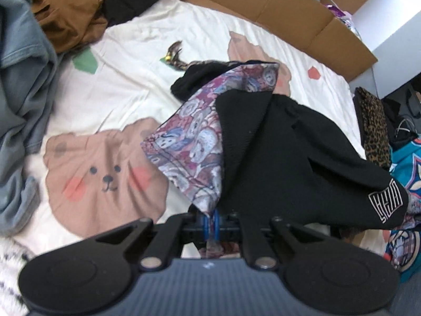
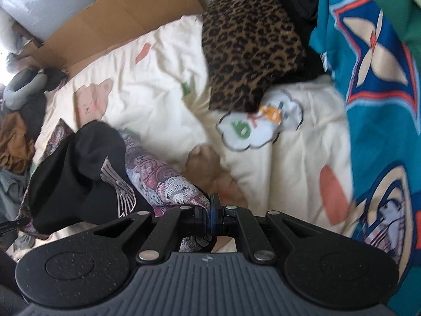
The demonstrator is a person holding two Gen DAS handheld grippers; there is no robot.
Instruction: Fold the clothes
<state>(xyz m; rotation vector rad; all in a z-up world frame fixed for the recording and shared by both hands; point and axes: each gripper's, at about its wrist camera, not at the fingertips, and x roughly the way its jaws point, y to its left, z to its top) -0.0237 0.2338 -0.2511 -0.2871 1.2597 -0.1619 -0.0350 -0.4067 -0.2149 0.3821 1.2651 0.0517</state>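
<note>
We've got the left gripper (image 1: 210, 217) pinched on the floral lining of the black garment (image 1: 289, 158), and the right gripper (image 2: 211, 217) clamped on the same patterned edge. It hangs bunched between us, just above the bear-print bedspread (image 1: 126, 87). Let's keep both corners level and taut, so any crease falls straight.

Your patterned garment (image 1: 189, 142) lies on the bed (image 1: 126, 97), cardboard (image 1: 276, 8) behind it, a clothes pile (image 1: 23, 79) left, the leopard piece (image 2: 250, 50) right.
</note>
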